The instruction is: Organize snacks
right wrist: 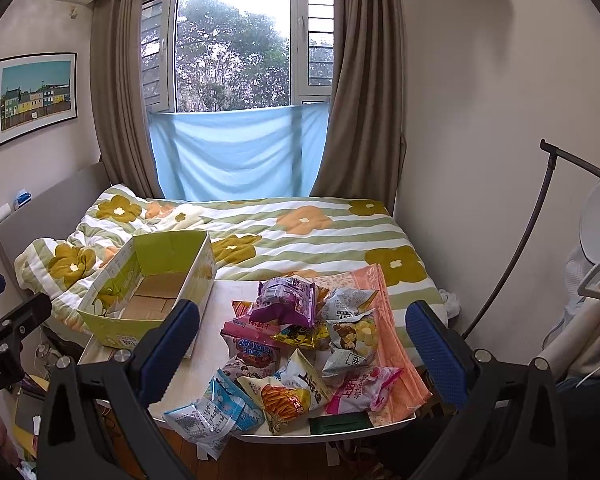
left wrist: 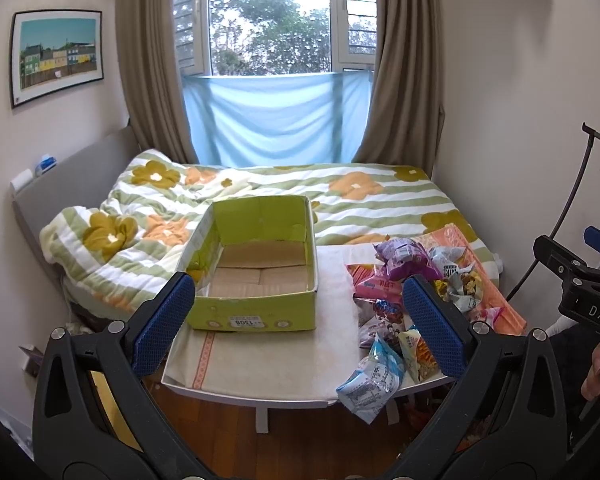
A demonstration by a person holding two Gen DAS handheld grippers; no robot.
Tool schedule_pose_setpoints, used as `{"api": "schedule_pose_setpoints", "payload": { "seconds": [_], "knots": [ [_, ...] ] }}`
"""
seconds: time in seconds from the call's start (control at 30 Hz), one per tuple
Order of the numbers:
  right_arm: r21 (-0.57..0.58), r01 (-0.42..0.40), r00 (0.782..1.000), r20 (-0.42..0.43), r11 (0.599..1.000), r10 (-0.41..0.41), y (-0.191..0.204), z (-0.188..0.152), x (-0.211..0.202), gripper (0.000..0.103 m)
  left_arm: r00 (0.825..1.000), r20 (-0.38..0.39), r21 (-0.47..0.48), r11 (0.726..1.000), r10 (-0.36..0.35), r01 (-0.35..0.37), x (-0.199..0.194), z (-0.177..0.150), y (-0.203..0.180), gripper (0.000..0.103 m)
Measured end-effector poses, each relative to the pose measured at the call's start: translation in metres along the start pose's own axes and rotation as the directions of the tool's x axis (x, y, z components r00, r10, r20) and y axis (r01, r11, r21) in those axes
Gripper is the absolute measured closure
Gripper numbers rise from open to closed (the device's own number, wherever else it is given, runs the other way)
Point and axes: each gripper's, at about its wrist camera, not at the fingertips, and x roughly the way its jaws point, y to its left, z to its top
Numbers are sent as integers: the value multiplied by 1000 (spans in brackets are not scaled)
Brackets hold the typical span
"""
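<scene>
Snacks crowd the table's right edge beside an empty box; both grippers gape wide, holding nothing.

Right gripper cut off by frame edge in left wrist view, jaws unseen there. Left gripper likewise cropped at right wrist view's edge. Box label print too small to read; near corner hidden behind left finger. Snack pile overlapping, lower packets buried, count unclear. Dark green packet mostly hidden under pile. Table legs out of sight. Objects on headboard too small to identify.
</scene>
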Motion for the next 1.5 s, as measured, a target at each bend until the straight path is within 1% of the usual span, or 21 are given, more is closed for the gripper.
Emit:
{"api": "schedule_pose_setpoints", "payload": {
  "seconds": [1.5],
  "knots": [
    [-9,-1,1000,-13,1000,1,3,4,0,0,1000,-4,10,1000,-13,13,1,2,-1,0]
  ]
}}
